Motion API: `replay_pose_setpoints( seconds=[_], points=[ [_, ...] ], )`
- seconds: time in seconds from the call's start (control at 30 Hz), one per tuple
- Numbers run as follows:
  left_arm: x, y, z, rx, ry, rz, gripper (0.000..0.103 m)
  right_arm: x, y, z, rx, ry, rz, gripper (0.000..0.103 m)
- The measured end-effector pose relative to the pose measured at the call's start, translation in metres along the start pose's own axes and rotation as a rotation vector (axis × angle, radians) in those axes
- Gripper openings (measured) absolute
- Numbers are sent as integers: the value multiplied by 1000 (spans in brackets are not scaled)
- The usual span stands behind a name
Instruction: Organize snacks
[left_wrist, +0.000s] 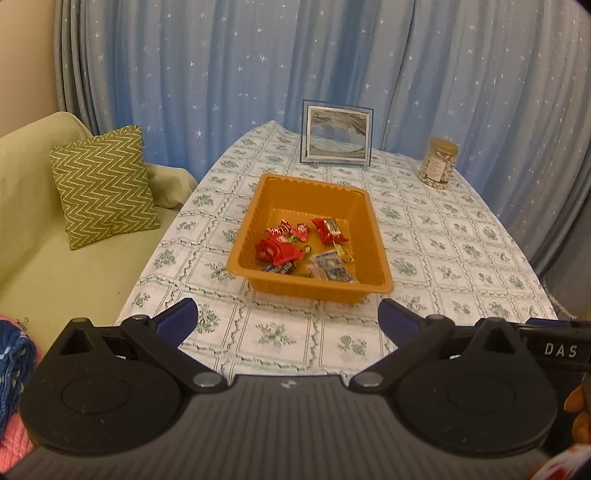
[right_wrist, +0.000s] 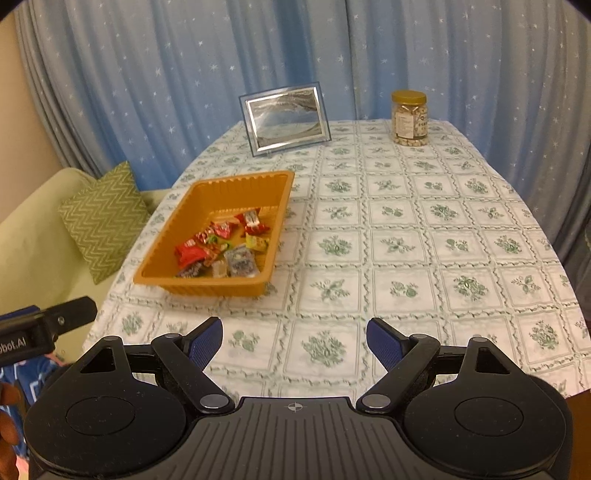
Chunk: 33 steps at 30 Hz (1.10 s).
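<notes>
An orange plastic tray (left_wrist: 308, 186) (right_wrist: 162, 236) stands on the flowered tablecloth and holds several wrapped snacks (left_wrist: 280, 249) (right_wrist: 216, 251), mostly red, with a clear packet at its near edge. My left gripper (left_wrist: 288, 314) hovers over the cloth just short of the tray's near wall, its blue pads wide apart with nothing between them. My right gripper (right_wrist: 294, 332) is open too, empty, over bare cloth to the right of the tray and nearer the table's front edge. The left gripper's side shows at the left rim of the right wrist view.
A framed picture (left_wrist: 336, 134) (right_wrist: 286, 118) stands at the table's far end. A clear jar of nuts with a gold lid (left_wrist: 439, 162) (right_wrist: 409, 118) sits far right. A pale green sofa with a zigzag cushion (left_wrist: 101, 192) (right_wrist: 105, 218) adjoins the table's left side. Blue starred curtains hang behind.
</notes>
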<state>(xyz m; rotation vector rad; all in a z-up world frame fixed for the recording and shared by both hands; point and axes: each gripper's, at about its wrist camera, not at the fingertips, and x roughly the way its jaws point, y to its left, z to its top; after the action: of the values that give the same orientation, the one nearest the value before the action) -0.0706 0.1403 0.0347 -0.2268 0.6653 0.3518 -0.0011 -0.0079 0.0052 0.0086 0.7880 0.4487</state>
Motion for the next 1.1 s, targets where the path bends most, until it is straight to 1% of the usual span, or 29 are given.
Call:
replay_pose_setpoints(
  seconds=[0.33, 0.63, 0.87, 1.1],
  points=[
    [-10, -7, -11, 19, 21, 17, 103, -9, 6, -7, -40, 6, -15, 85],
    [-14, -8, -17, 13, 45, 17, 103, -22, 12, -14, -64, -17, -32, 85],
    [-19, -16, -22, 40, 34, 32, 103, -29, 13, -17, -63, -20, -29, 85],
    [-22, -21, -23, 56, 28, 28, 103, -33, 14, -19, -63, -25, -34, 85]
  ],
)
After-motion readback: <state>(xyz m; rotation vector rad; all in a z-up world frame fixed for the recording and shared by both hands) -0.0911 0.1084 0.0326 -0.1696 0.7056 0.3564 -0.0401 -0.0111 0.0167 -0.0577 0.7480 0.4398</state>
